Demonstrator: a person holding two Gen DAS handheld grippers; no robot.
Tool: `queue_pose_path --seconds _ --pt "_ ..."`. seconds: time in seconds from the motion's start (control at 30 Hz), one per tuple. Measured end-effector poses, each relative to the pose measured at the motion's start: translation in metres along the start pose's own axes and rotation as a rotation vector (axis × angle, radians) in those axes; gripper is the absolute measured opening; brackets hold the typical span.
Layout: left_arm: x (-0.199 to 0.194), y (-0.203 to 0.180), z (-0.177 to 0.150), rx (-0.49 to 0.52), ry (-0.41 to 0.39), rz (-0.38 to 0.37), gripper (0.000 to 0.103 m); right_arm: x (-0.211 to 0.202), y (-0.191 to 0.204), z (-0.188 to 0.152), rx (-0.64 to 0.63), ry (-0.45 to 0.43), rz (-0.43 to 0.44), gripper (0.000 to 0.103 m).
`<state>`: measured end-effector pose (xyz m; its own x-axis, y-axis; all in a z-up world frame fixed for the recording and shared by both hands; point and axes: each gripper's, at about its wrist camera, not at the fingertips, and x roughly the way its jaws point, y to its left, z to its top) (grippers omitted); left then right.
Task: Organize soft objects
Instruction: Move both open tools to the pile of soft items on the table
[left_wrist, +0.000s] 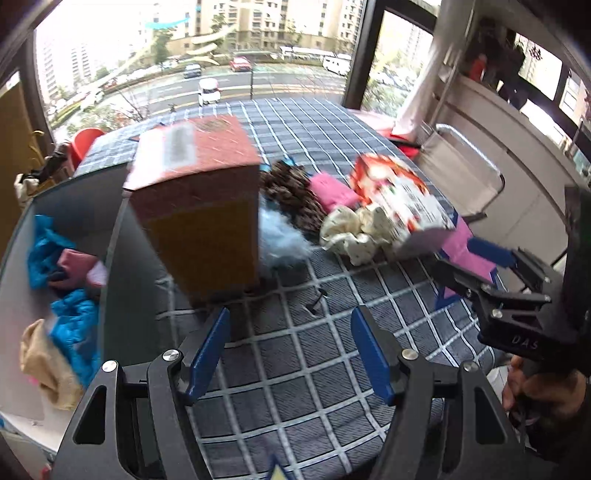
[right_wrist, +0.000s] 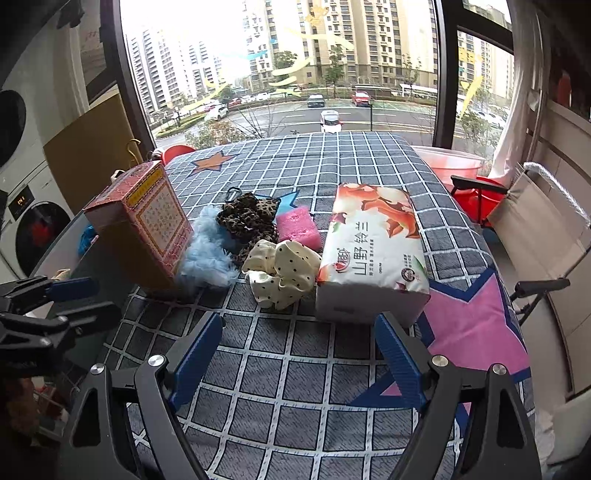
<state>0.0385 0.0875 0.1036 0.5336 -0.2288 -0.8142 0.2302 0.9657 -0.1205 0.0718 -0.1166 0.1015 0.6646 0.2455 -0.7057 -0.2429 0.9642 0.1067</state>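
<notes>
Covering the tabletop (right_wrist: 332, 155) is a grey-blue cloth crossed by white grid lines, with a large pink star (right_wrist: 476, 325) at 4 o'clock in the right wrist view and an orange star (right_wrist: 214, 162) far back at 11 o'clock. The soft objects sit in a cluster at the middle of the cloth: a fluffy light-blue piece (right_wrist: 207, 258) touching the side of an upright pink-and-orange box (right_wrist: 147, 225), a leopard-print scrunchie (right_wrist: 247, 218) behind it, a pink sponge (right_wrist: 297, 223) just beside that, and a cream dotted scrunchie (right_wrist: 280, 273) in front, pressed against a tissue pack (right_wrist: 373, 254) at 2 o'clock. In the left wrist view a grey bin (left_wrist: 74, 206) at 9 o'clock holds blue, pink and tan fabrics. Beyond the tabletop a wide window (right_wrist: 295, 74) looks onto a wet street with cars and apartment towers; a washing machine (right_wrist: 33, 229) stands at 9 o'clock, and a red basin (right_wrist: 450, 162) and a folding chair (right_wrist: 532, 214) at 3 o'clock. The left gripper (left_wrist: 291, 354) hovers over bare cloth with its blue fingers spread and nothing between them; the right gripper (right_wrist: 299, 358) is likewise spread wide and empty, low over the near grid.
</notes>
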Motion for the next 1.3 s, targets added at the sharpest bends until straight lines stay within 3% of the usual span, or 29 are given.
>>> queue_pose_path --seconds 0.27,0.4,0.47,0.6,0.7,0.83,0.87,1.1,1.3 --pt "0.000 0.011 -0.016 -0.041 0.039 0.064 0.072 0.032 0.037 0.030 -0.241 -0.058 0.134 0.086" --pt "0.000 0.022 -0.022 -0.077 0.047 0.089 0.072 0.075 0.052 0.041 -0.302 0.017 0.099 0.085" --pt "-0.003 0.027 -0.025 -0.089 0.046 0.092 0.072 0.093 0.055 0.041 -0.311 0.089 0.077 0.078" --pt "-0.002 0.031 -0.026 -0.094 0.051 0.092 0.072 0.122 0.060 0.034 -0.330 0.182 0.030 0.077" --pt "-0.002 0.027 -0.025 -0.081 0.046 0.080 0.072 0.138 0.057 0.024 -0.331 0.227 -0.007 0.063" --pt "0.001 0.020 -0.024 -0.056 0.046 0.071 0.071 0.123 0.051 0.021 -0.315 0.202 -0.010 0.026" --pt "0.002 0.019 -0.022 -0.053 0.046 0.072 0.071 0.117 0.047 0.020 -0.297 0.198 0.003 0.023" --pt "0.011 0.009 -0.009 -0.032 0.044 0.067 0.071 0.057 0.023 -0.003 -0.115 0.121 0.152 0.019" --pt "0.025 -0.020 0.012 0.045 0.020 0.057 0.071 0.034 -0.002 -0.026 -0.065 0.152 0.120 0.019"
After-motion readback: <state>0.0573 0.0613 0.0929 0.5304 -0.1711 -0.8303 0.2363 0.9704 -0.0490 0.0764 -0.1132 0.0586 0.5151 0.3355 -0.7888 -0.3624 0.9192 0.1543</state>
